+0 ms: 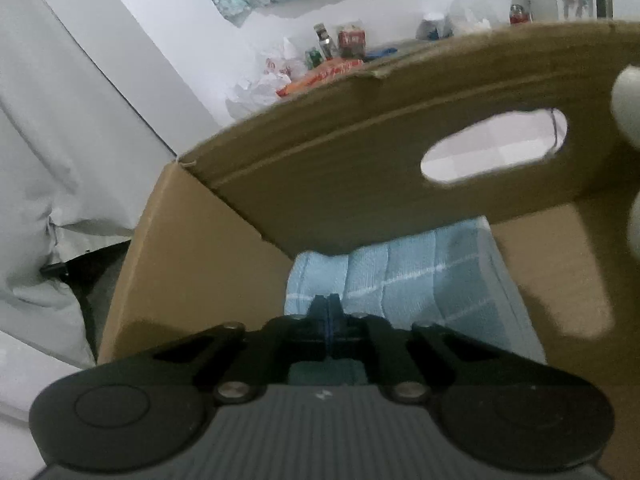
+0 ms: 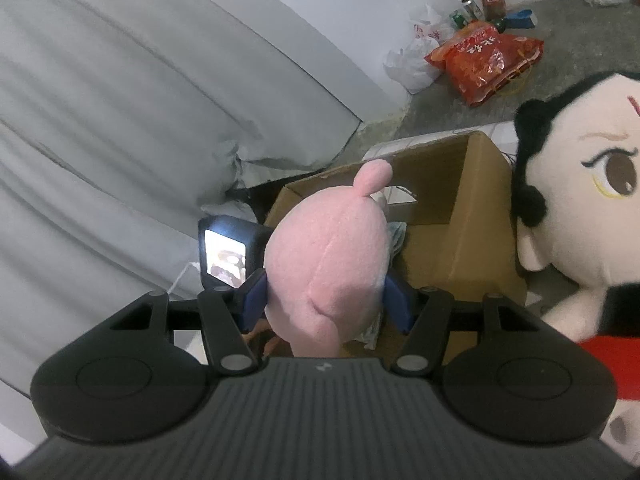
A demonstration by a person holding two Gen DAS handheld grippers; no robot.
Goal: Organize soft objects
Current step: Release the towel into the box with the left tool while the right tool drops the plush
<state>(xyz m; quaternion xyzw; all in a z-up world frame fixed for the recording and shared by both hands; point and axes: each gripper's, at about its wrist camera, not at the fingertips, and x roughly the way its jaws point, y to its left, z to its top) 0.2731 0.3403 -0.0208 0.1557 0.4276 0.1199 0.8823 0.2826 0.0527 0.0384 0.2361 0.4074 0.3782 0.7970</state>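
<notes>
My left gripper (image 1: 328, 300) is shut with nothing visible between its fingers, low inside an open cardboard box (image 1: 192, 264), just above a folded light-blue checked towel (image 1: 412, 276) on the box floor. My right gripper (image 2: 326, 300) is shut on a pink plush toy (image 2: 332, 256) and holds it above the same box (image 2: 452, 236). A large doll (image 2: 580, 200) with black hair, a cream face and red clothes is at the right edge, beside the box. The left gripper's camera screen (image 2: 224, 258) shows just left of the pink plush.
The box's far wall has an oval handle hole (image 1: 496, 144). A grey-sheeted bed (image 2: 120, 120) fills the left. On the floor beyond lie a red snack bag (image 2: 488, 60), white plastic bags (image 2: 416, 60) and bottles (image 2: 476, 4).
</notes>
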